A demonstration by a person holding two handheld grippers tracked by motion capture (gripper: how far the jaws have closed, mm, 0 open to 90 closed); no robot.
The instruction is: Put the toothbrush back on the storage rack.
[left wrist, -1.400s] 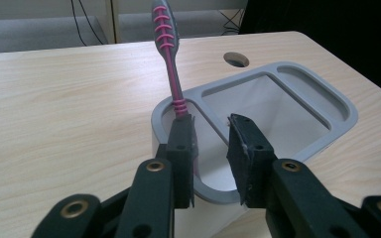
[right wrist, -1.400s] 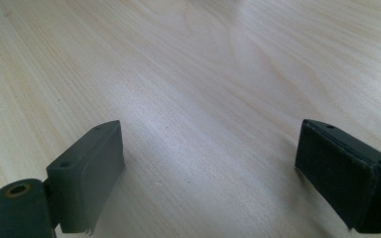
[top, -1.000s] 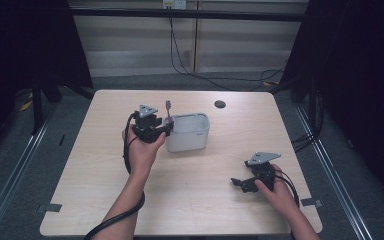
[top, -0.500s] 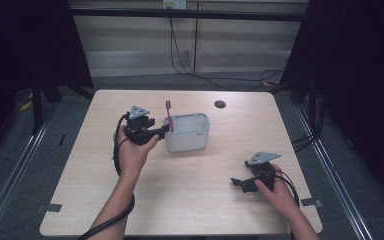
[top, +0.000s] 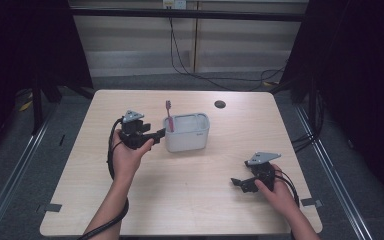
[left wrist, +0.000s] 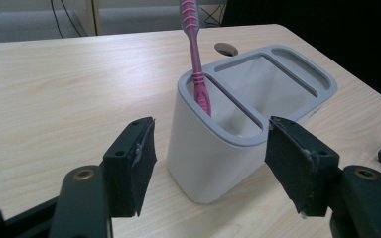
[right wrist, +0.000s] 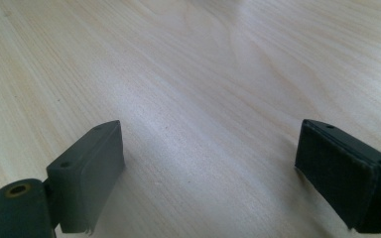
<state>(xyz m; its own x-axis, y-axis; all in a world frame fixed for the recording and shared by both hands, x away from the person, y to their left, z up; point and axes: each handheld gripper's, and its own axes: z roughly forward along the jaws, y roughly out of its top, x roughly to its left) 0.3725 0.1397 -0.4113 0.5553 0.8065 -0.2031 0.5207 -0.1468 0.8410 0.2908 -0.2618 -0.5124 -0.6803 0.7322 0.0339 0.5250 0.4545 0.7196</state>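
- The left tongs (top: 156, 134) are held just beside the grey holder (top: 187, 132), jaws apart, having just been opening, nothing pressed between them
- The pink toothbrush (left wrist: 196, 64) is seen standing in the holder's near compartment, ahead of these tongs
- The right tongs (top: 237, 183) are kept apart over the bare bench (top: 195, 190)

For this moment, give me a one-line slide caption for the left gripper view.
Open left hand-held gripper faces a white holder, pink toothbrush upright in its nearest compartment.
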